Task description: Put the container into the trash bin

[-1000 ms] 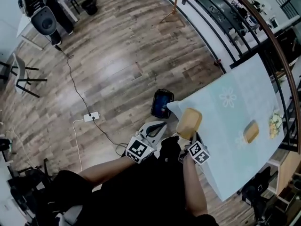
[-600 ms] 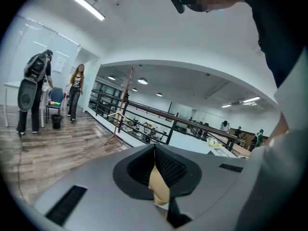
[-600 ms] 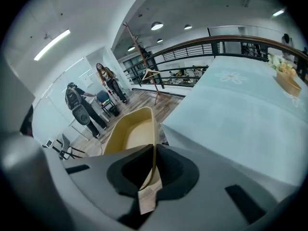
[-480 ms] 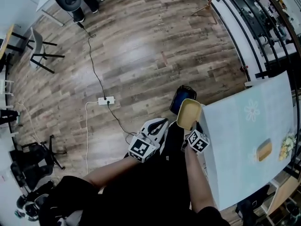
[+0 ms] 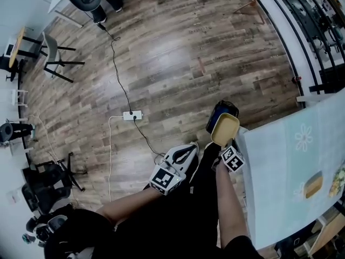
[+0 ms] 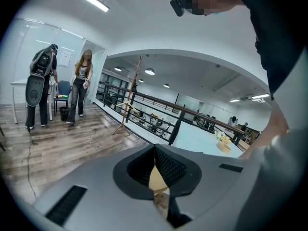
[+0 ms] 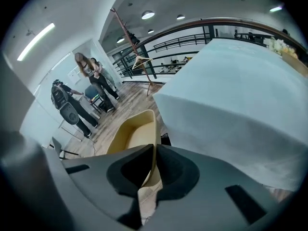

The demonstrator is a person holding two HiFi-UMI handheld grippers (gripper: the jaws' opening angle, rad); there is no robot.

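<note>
A shallow yellow container (image 5: 226,128) hangs off the corner of the blue-clothed table (image 5: 291,166), its rim pinched in my right gripper (image 5: 222,144), which is shut on it. It partly covers the black trash bin (image 5: 218,111) that stands on the wooden floor just beyond. In the right gripper view the container (image 7: 131,137) runs out from between the jaws of the right gripper (image 7: 154,147), tilted, with the table (image 7: 231,90) to its right. My left gripper (image 5: 181,156) hovers lower left of the bin, shut and empty. The left gripper (image 6: 155,149) has its pads touching.
A white power strip (image 5: 132,114) and its cable lie on the floor left of the bin. Chairs (image 5: 54,58) stand at the far left. Two people (image 6: 79,88) stand at the back by a speaker. A small tan box (image 5: 314,183) sits on the table.
The container has gone from over the table corner out to above the bin. Both grippers have come lower, and the head view has swung left over more floor.
</note>
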